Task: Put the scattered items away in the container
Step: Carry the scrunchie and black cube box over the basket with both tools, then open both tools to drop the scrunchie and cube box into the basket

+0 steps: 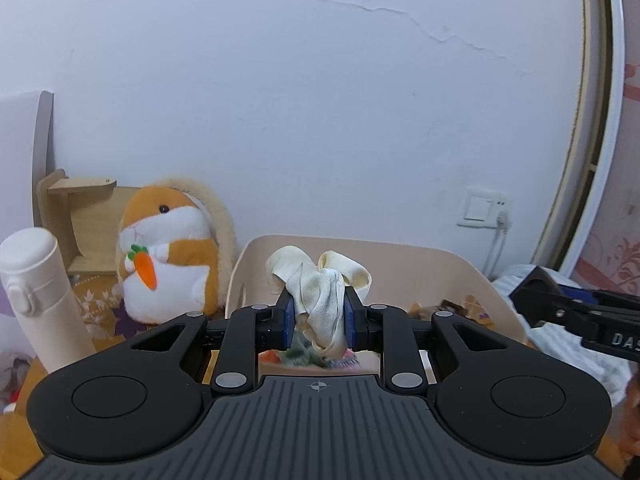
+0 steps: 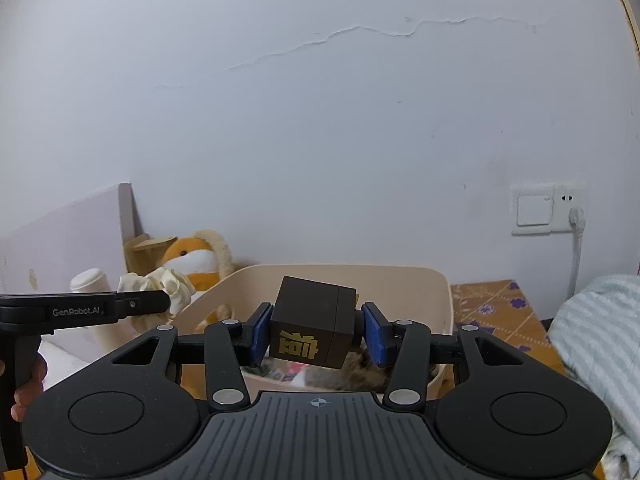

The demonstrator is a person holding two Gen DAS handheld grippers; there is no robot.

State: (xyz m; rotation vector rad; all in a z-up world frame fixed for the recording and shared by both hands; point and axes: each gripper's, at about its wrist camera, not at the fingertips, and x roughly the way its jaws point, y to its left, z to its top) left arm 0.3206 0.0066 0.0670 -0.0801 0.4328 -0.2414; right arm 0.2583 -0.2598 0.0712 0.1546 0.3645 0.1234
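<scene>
Blue pads of the left gripper (image 1: 319,322) are clamped on a cream satin scrunchie (image 1: 320,284), which bunches up above and below the fingers and is held over the near edge of the beige plastic bin (image 1: 460,276). Below the scrunchie, blurred colourful items lie inside the bin, too soft to identify. The right gripper (image 2: 316,334) is closed on a black cube box (image 2: 314,322) with a gold character printed on its near face; the box sits tilted between the pads, raised above the bin (image 2: 400,280), where something furry and brown shows beneath it alongside other blurred pieces. From the right wrist view the left gripper reaches in from the left with the scrunchie (image 2: 160,286) at its tip, just beside the bin's left wall. Left of the bin stands a white insulated bottle (image 1: 36,292), and between it and the bin sits an orange-and-white hamster plush (image 1: 168,252) clutching a felt carrot. Behind the plush is a small wooden shelf (image 1: 76,216). A striped pale blanket (image 2: 600,328) lies to the right, over an orange patterned cloth (image 2: 496,308). On the cracked white wall (image 1: 320,100) beyond, a switch and socket plate (image 2: 546,208) has a white plug in it.
</scene>
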